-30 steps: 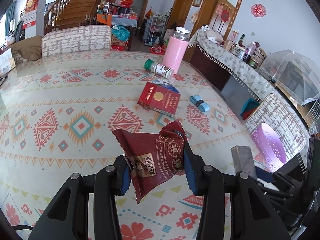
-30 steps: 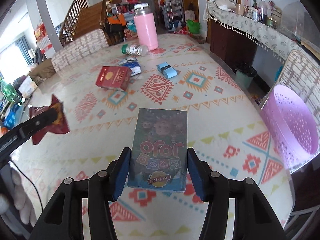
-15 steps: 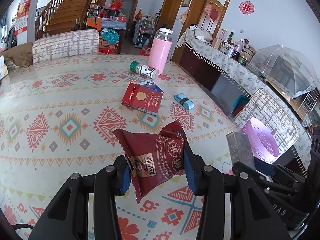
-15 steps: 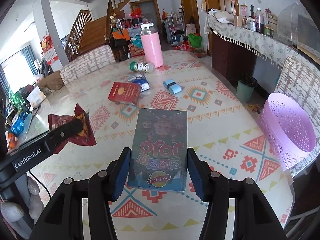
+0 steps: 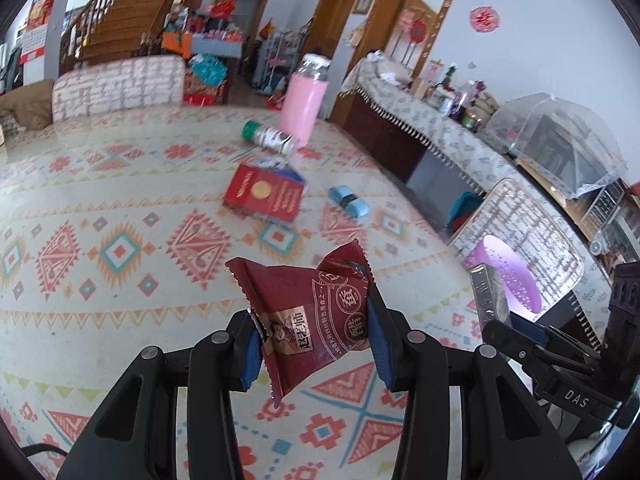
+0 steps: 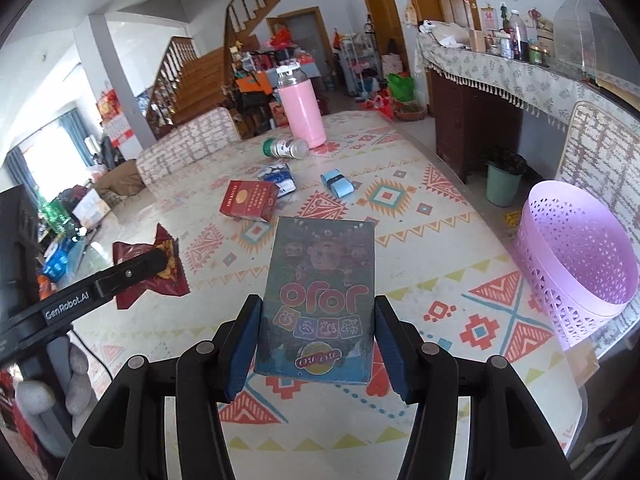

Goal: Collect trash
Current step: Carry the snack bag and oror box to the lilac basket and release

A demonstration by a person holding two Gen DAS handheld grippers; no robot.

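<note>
In the left wrist view the far things ahead of the left tool (image 5: 310, 344) are smeared: the label of the lying bottle (image 5: 269, 137) cannot be read. The purple basket (image 5: 514, 280) is partly hidden behind the box (image 5: 489, 294) in the right tool.

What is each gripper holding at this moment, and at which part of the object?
The left gripper clamps a dark red snack wrapper at its two side edges. The right gripper clamps a blue flat box by its long sides, near the end closest to the camera.
</note>
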